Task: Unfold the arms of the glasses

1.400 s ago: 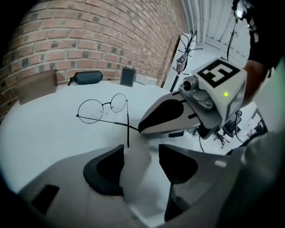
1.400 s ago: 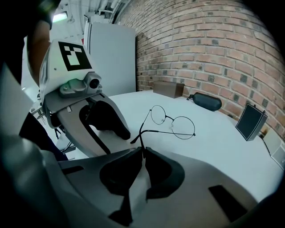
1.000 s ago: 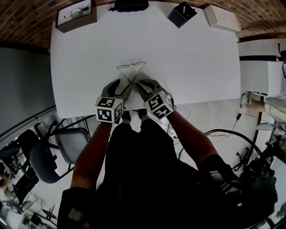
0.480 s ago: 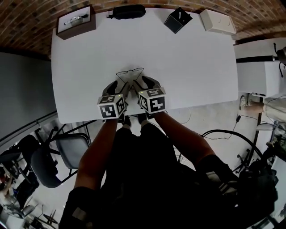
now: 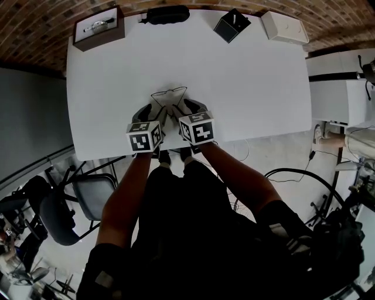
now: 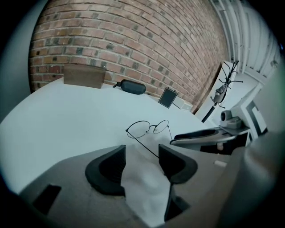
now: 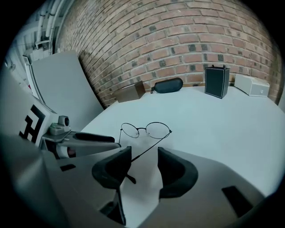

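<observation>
Four things line the bench at the back: brown box holding something silvery, black case, black box, white box. Nearer, the glasses lie before the left hand-held gripper, jaws apart, and right hand-held gripper, jaws just opened; an arm reaches unclamped into each gap.

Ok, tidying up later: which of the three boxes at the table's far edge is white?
The flat white box at the right corner; the black box beside it and the brown box at the left are dark.
</observation>
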### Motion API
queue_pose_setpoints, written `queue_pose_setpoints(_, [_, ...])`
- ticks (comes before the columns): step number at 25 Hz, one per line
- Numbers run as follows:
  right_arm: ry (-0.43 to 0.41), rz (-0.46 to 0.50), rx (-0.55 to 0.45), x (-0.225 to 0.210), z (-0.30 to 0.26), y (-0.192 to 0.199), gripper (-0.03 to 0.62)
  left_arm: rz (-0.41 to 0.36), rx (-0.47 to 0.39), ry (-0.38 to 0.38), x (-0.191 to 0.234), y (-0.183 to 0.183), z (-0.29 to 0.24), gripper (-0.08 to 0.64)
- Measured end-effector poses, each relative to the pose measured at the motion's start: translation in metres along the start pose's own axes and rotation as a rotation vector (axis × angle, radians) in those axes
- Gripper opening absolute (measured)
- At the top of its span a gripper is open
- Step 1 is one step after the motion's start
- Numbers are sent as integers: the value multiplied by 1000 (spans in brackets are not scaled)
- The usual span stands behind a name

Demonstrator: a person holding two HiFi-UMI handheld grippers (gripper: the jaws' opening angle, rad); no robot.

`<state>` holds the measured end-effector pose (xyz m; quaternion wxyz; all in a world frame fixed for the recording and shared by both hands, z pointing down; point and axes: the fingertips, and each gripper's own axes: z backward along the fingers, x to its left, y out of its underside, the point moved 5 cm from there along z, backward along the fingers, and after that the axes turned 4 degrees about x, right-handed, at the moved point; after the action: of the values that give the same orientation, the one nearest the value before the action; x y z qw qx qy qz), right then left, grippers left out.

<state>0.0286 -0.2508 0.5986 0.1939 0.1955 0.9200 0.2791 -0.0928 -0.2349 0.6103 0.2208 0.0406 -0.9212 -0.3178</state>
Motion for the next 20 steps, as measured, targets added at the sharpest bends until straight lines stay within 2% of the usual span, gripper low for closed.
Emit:
queue_pose_setpoints(5, [-16,26,1,-11,6,0,158,-10,12,-30,10,-1,6,236])
queue_pose_setpoints(8, [-32,83,2,-13,8,3,158,-8,11,-43,14,-1,10,236])
queue_pose_setpoints(20, [-42,156,-33,-28,21,5,158,-128,11,-75,20,-8,12,236])
